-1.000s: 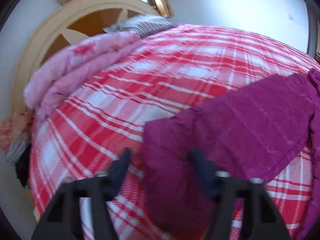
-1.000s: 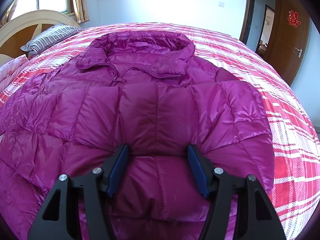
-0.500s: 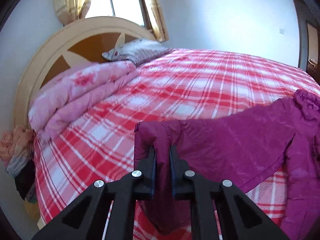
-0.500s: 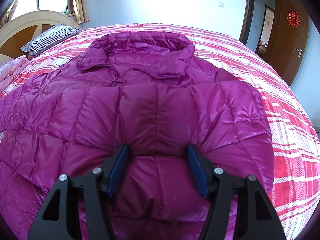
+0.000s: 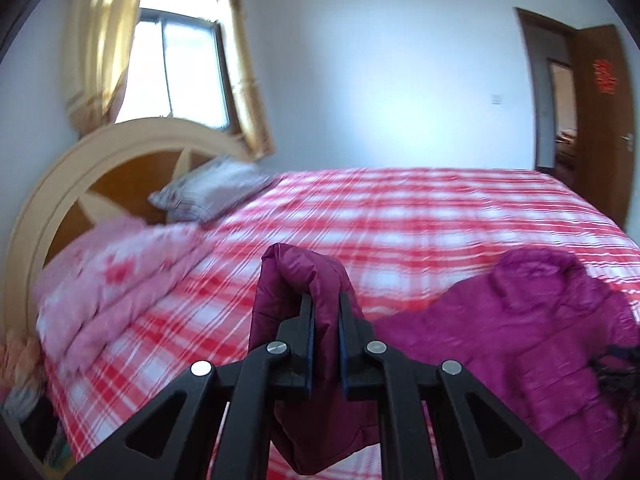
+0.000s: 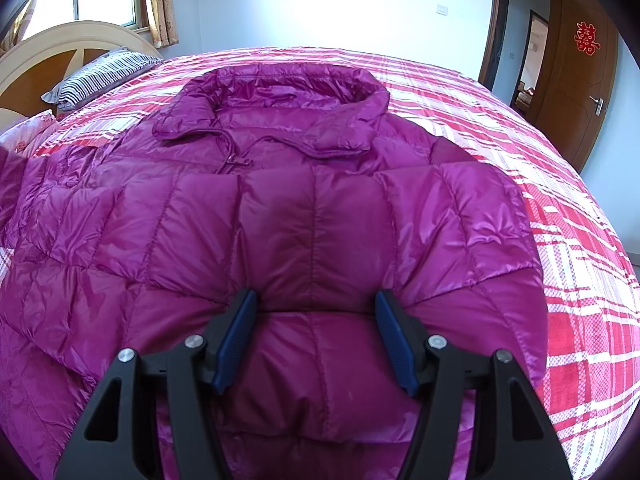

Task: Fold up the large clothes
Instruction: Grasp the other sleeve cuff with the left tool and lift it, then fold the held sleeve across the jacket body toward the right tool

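1. The left gripper [image 5: 324, 300] is closed on the cuff end of the sleeve [image 5: 304, 280], lifted above the plaid bed [image 5: 440, 216].
2. The body of the purple down jacket [image 6: 312, 216] lies flat to its right, collar toward the far edge of the bed.
3. The right gripper [image 6: 316, 300] is open, resting on the jacket's lower part.
4. The sleeve probably has to travel right, across the body.

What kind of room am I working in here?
A home bedroom, most likely: a bed with a red plaid cover and arched headboard, a striped pillow, a curtained window. The purple jacket lies on it.
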The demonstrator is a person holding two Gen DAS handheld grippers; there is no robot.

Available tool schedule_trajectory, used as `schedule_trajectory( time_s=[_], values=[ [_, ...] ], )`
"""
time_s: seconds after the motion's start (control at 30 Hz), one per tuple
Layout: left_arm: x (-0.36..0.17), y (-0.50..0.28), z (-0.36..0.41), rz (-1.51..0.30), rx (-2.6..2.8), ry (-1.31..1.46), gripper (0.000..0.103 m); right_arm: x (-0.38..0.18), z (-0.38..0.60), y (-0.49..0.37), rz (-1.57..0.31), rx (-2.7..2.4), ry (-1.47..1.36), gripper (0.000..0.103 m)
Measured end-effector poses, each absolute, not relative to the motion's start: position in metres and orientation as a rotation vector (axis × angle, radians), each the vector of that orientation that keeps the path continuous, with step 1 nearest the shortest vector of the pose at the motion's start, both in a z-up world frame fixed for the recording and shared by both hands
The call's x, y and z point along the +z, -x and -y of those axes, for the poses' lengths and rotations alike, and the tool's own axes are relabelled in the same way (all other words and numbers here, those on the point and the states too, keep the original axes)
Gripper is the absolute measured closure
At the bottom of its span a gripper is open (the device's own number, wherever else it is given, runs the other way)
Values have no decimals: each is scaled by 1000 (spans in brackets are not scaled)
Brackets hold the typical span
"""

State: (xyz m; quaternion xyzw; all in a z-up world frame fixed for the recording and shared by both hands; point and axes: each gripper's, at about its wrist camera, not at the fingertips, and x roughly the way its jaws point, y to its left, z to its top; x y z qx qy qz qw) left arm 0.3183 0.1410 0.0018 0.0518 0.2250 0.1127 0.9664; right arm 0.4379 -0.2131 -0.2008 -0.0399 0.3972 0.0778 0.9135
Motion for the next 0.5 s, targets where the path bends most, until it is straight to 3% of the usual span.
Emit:
schedule_trajectory(
  time_s=[0.23,0.5],
  values=[
    [13,-328,-59,-418,81,-180,94,-199,214,-438,-816,163,78,38],
    [-23,-339,45,-450,-81,-245,94,-199,215,-437,-814,166,75,38]
  ],
)
